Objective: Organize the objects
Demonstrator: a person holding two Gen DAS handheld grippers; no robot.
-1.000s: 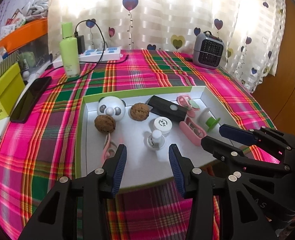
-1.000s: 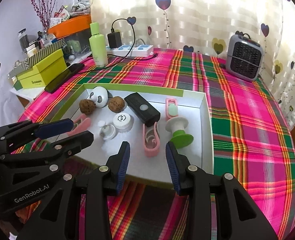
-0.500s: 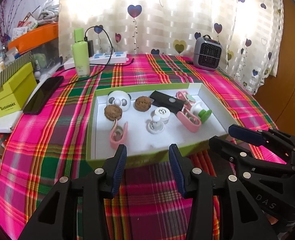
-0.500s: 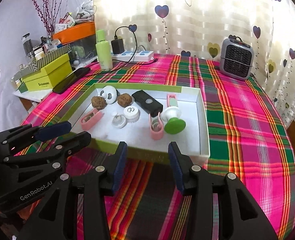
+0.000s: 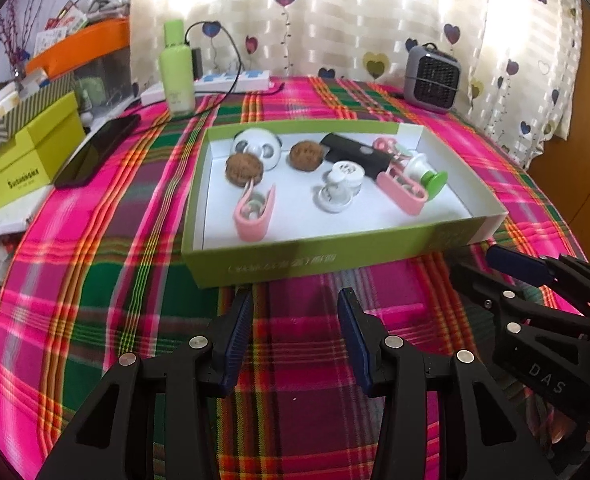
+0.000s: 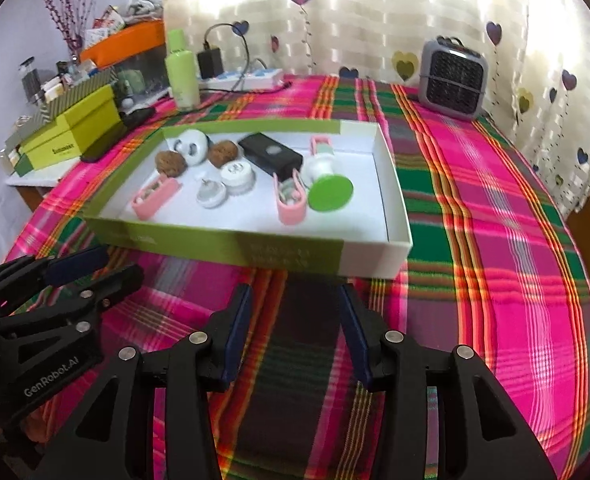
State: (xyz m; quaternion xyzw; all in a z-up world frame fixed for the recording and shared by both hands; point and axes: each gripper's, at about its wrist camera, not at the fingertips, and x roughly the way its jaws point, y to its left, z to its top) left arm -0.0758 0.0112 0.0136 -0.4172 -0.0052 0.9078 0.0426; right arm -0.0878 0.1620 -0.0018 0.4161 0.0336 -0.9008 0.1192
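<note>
A green-walled white box sits on the plaid tablecloth and holds several small items: two brown walnuts, a white panda figure, a black case, pink clips, white round caps and a white spool with a green base. My left gripper is open and empty, in front of the box's near wall. My right gripper is open and empty, also in front of the box, to the right of the left one.
A green bottle, a power strip with a charger and a small grey heater stand at the table's back. A black phone and yellow-green boxes lie at the left edge.
Both grippers have pulled back from above the box to in front of its near wall. Both stay open and empty. The items in the box have not moved.
</note>
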